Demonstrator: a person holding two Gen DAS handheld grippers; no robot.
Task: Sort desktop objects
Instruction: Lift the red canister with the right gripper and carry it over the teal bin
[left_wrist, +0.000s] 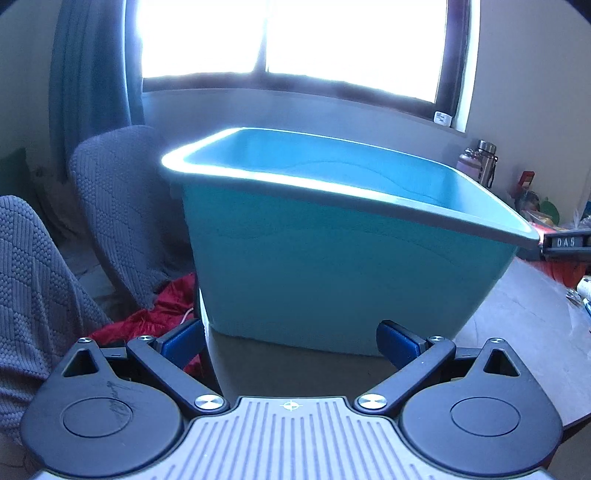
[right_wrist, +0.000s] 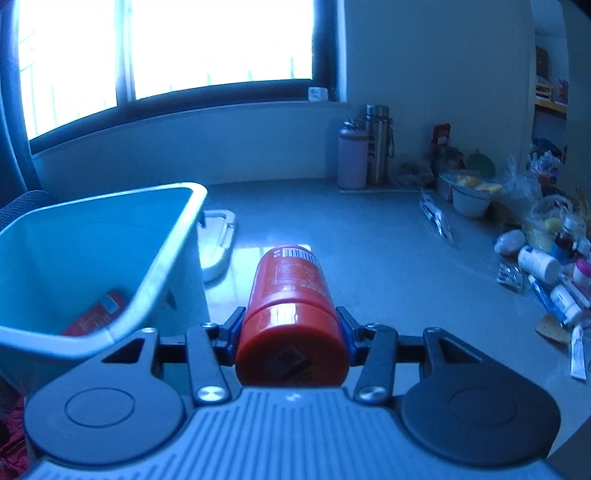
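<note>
My right gripper (right_wrist: 290, 328) is shut on an orange-red bottle (right_wrist: 291, 295), held lengthwise above the grey table (right_wrist: 369, 258), its cap end toward the camera. A teal plastic bin (right_wrist: 110, 258) stands to the left of it, and a red packet (right_wrist: 94, 314) lies on the bin's floor. In the left wrist view the same teal bin (left_wrist: 332, 266) fills the middle, just ahead of my left gripper (left_wrist: 291, 343), which is open with nothing between its blue pads (left_wrist: 397, 343).
A white lid (right_wrist: 218, 243) lies on the table behind the bin. Flasks (right_wrist: 365, 147), a bowl (right_wrist: 469, 199) and several small bottles and packets (right_wrist: 539, 266) crowd the right side. A grey knitted chair (left_wrist: 118, 206) and red cloth (left_wrist: 159, 317) are left of the table edge.
</note>
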